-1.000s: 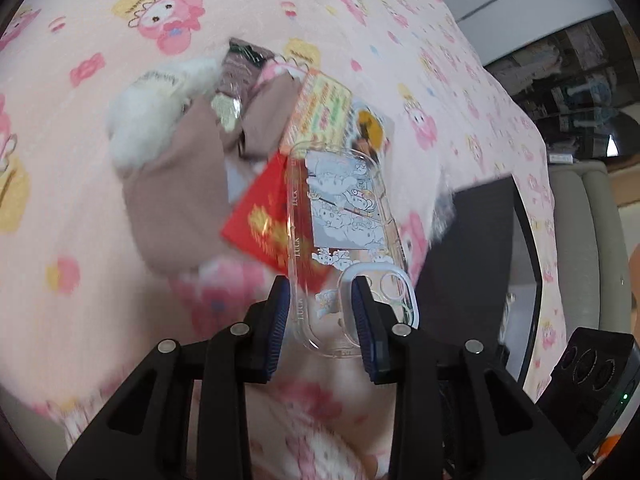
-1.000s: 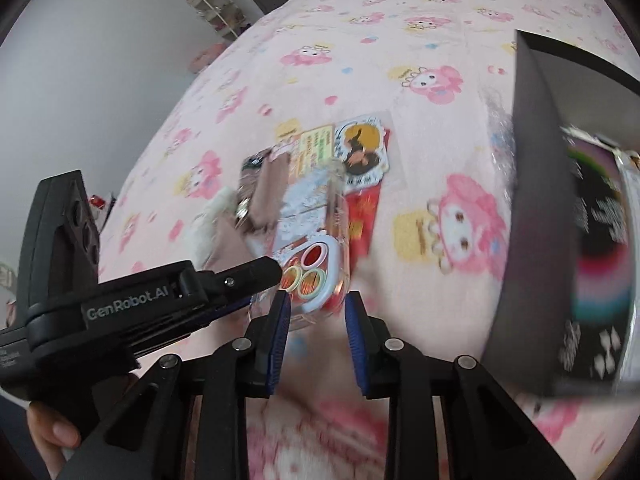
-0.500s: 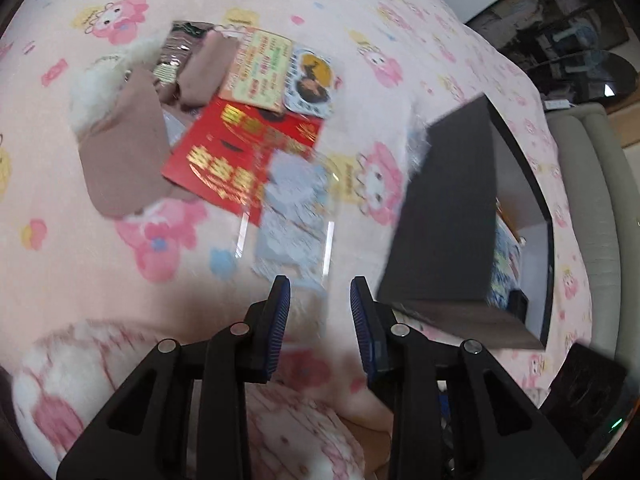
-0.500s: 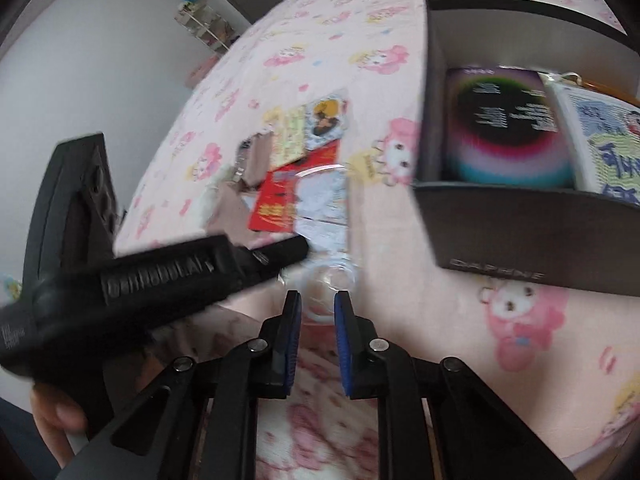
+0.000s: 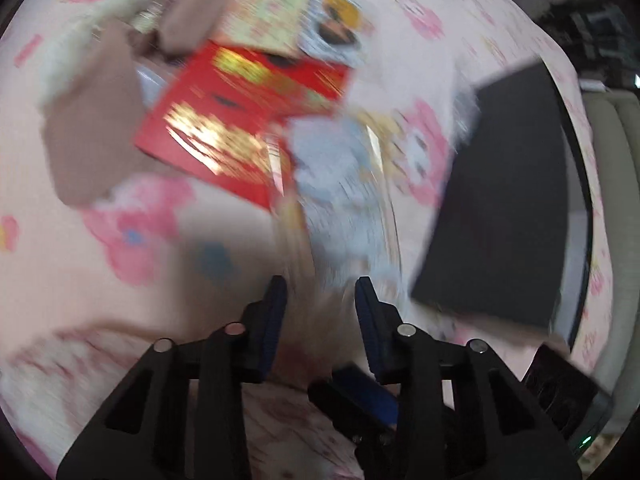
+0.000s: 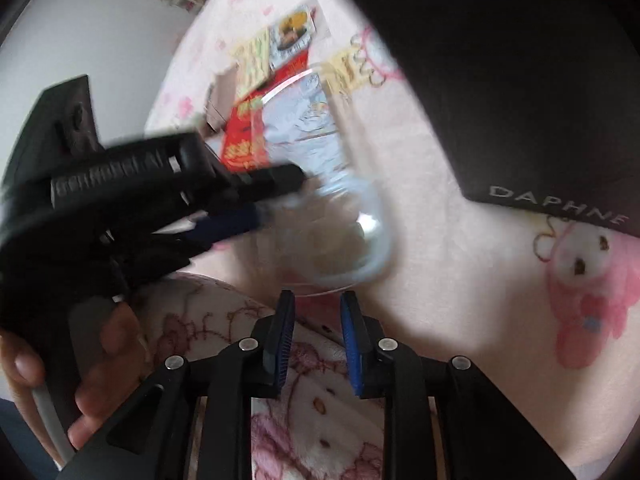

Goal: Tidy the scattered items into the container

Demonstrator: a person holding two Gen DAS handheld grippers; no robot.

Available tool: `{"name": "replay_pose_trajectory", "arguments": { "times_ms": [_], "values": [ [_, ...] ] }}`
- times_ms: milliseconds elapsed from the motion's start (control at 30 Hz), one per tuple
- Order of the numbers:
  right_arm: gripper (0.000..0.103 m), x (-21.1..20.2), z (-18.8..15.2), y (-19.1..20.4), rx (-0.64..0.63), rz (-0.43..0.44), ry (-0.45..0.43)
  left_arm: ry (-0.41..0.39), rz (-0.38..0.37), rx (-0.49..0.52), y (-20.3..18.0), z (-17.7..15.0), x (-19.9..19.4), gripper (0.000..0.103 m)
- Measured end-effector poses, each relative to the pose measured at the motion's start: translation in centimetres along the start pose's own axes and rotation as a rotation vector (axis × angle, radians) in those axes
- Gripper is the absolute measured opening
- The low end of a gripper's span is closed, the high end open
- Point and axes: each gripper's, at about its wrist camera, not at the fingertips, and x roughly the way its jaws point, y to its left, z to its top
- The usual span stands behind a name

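Moved: clear phone case (image 6: 320, 184) lowered onto bed sheet (image 5: 100, 280) beside black box (image 5: 508, 208) | left gripper (image 5: 320, 300): fingers apart, grip unclear | right gripper (image 6: 318, 320): fingers opening, empty

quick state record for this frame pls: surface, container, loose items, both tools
surface: pink cartoon bedsheet
container: black box, lettered DAPHNE, right of the items
loose items: clear phone case, red envelope, brown fabric, printed cards
left tool: at the case's side edge; grip unclear, blurred
right tool: jaws opening, case's near edge just ahead of tips, nothing pressed
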Motion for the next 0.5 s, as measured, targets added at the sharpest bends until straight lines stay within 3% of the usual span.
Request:
{"name": "replay_pose_trajectory", "arguments": {
  "times_ms": [100, 233, 333, 500],
  "values": [
    [0.018, -2.0, -0.6, -0.5, -0.012, -0.019, -0.056, -0.016, 0.038, 0.056, -1.5, -2.3, 0.2, 0.031],
    [0.018, -4.7, -1.2, -2.1, 0.018, -0.08, -0.122, -0.044, 0.023, 0.062, -1.1, -3.1, -1.2, 0.032],
    [0.018, -5.6, -1.1, -3.2, 0.034, -0.111, -0.141, -0.105, 0.057, 0.073, -0.6, -2.1, -2.9, 0.034],
    [0.019, -4.2, -0.5, -4.7, 0.09, -0.092, -0.102, -0.18, 0.074, 0.101, -0.2, 2.5, -3.1, 0.041]
  ]
}}
